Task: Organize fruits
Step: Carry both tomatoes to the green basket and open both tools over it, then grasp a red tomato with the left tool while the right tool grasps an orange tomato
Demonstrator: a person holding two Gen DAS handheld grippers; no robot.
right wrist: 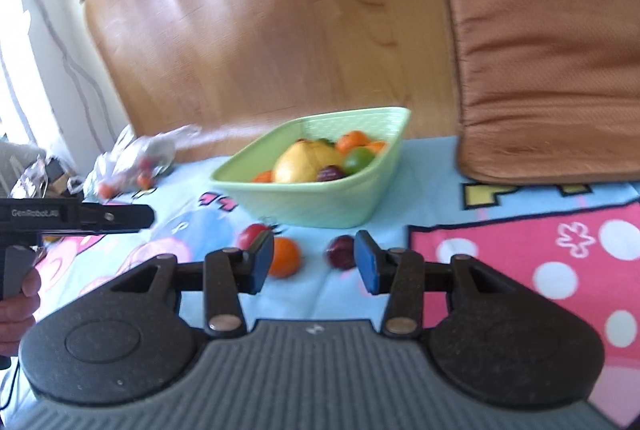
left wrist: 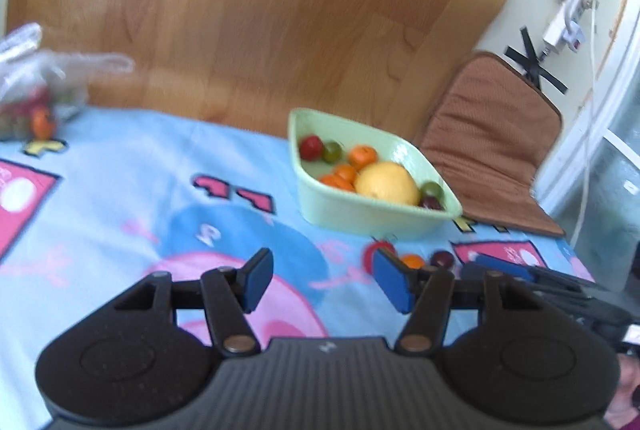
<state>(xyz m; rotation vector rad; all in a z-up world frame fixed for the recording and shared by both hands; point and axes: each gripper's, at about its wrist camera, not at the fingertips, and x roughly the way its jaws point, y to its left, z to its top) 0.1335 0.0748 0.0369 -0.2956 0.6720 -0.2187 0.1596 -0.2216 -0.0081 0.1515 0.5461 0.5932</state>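
Both the left gripper [left wrist: 322, 280] and right gripper [right wrist: 314, 261] spread wide, empty. 3 loose fruits sit before the basket [right wrist: 320, 206]; the orange [right wrist: 284, 257] looks firm, probably rolls, so pinch its middle.

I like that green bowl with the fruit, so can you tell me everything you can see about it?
The green bowl is pale mint, looks like plastic, with sloping sides and rounded corners. It sits upright on the blue cartoon cloth, near the wooden board behind. Inside lie a big yellow fruit, several small oranges, green fruits, a red one and a dark purple one. Three loose fruits lie on the cloth just in front. No gripper touches it.
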